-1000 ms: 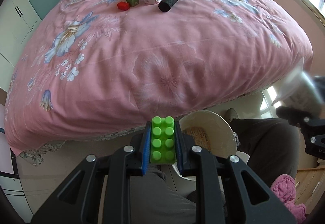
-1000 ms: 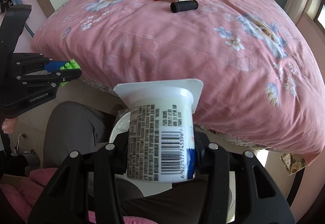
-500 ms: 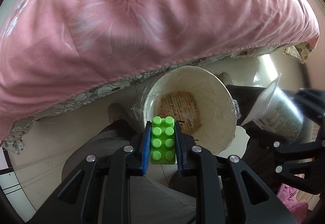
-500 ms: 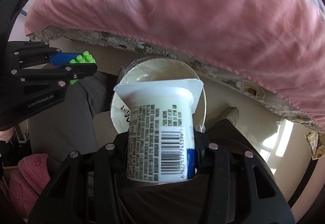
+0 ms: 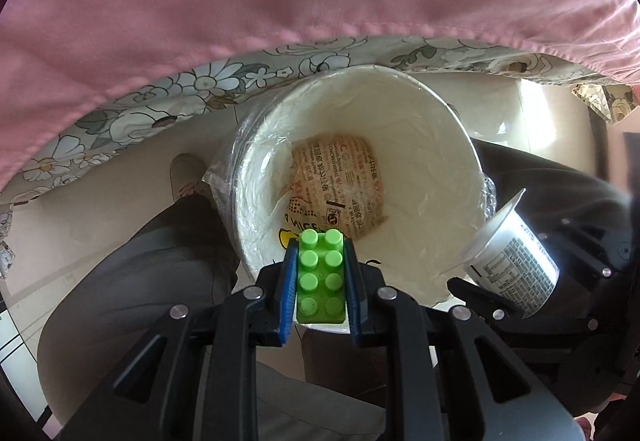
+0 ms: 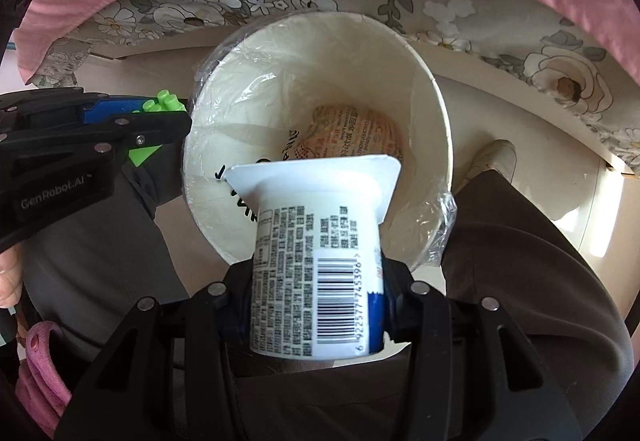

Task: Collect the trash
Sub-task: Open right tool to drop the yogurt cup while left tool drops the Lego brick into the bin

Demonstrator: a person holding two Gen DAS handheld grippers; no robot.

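Both grippers have dropped from the bed to the lined white bin (image 5: 456, 145). Left gripper (image 5: 320, 277) clenches a studded green brick (image 5: 320, 281); right gripper (image 6: 316, 305) grasps a barcoded white yogurt cup (image 6: 316, 265).

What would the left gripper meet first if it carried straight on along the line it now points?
Most likely the inside of the lined white bin. The left gripper, shut on the green brick, points down over the bin's near rim, so it may clip that rim first; depth is unclear.

"GenRobot.AI" on left hand-held gripper (image 6: 160, 121)
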